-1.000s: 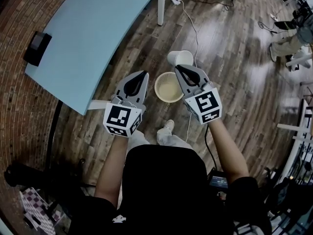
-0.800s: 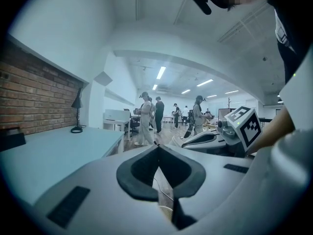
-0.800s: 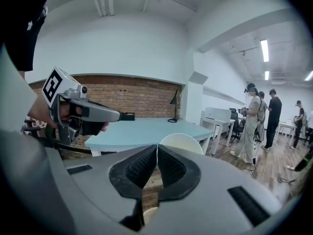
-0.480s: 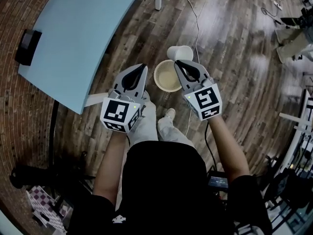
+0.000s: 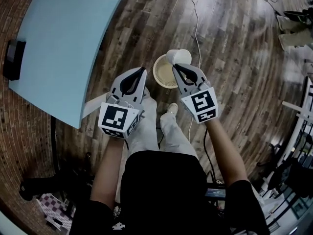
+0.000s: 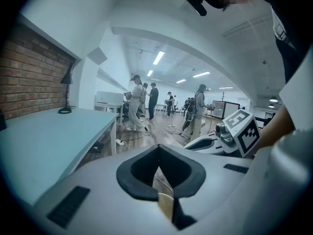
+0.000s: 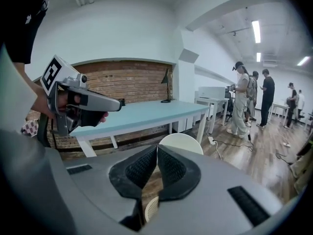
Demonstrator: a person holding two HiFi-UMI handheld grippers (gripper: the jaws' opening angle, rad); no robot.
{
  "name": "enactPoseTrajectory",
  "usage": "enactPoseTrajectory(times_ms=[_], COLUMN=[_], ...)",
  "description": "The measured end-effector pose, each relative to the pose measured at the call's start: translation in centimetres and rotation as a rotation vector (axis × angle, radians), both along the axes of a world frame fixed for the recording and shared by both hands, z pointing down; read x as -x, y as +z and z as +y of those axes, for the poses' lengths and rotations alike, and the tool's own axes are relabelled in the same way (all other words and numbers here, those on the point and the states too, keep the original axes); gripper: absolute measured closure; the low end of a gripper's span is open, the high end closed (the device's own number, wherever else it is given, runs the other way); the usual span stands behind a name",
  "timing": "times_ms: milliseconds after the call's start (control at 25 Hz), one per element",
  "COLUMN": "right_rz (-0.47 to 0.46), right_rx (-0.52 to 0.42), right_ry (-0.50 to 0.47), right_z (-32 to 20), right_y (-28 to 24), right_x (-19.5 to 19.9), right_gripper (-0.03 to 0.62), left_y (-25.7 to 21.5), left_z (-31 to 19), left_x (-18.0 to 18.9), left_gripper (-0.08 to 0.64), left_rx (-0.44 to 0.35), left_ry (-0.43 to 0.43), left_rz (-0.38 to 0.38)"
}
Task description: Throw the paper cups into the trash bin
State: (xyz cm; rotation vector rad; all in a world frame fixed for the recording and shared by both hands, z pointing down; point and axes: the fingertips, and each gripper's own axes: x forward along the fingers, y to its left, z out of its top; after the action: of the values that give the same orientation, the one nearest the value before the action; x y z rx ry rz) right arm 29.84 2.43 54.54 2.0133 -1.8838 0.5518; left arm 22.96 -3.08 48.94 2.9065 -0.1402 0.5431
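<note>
now right gripper (image 5: pixel 175 66) pinches paper cup (image 5: pixel 179 57) over trash bin (image 5: pixel 156 76) rim — left gripper (image 5: pixel 143 69) jaws together.

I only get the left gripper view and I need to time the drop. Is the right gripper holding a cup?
Observer: Yes. The right gripper is shut on a white paper cup.
Operator: Where's the bin?
Observer: In the head view, the trash bin stands on the floor just ahead of the person's shoe. The cup overlaps its far rim.
Operator: Is my left gripper over it?
Observer: No. The left gripper sits to the left of the bin, outside its opening.
</note>
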Motion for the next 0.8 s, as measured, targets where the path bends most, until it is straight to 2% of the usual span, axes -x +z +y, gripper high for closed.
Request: enactPoseTrajectory(times_ms=[360, 520, 800], right_rz=[-0.082, -0.130, -0.186], right_rx=[0.101, 0.148, 0.210], right_ry=[0.097, 0.136, 0.138], right_z=[0.5, 1.0, 0.5], right_y=[8.5, 13.2, 21.4], right_x=[0.0, -0.3, 0.1], right_gripper=[0.580, 0.580, 0.580], left_y=[7.2, 10.9, 16.7], left_z=[-0.5, -0.5, -1.3], left_x=[-0.2, -1.2, -2.6], left_gripper=[0.553, 0.554, 0.554], left_rx=[0.075, 0.076, 0.085], left_ry=[0.065, 0.116, 0.152], left_rz=[-0.089, -0.138, -0.181])
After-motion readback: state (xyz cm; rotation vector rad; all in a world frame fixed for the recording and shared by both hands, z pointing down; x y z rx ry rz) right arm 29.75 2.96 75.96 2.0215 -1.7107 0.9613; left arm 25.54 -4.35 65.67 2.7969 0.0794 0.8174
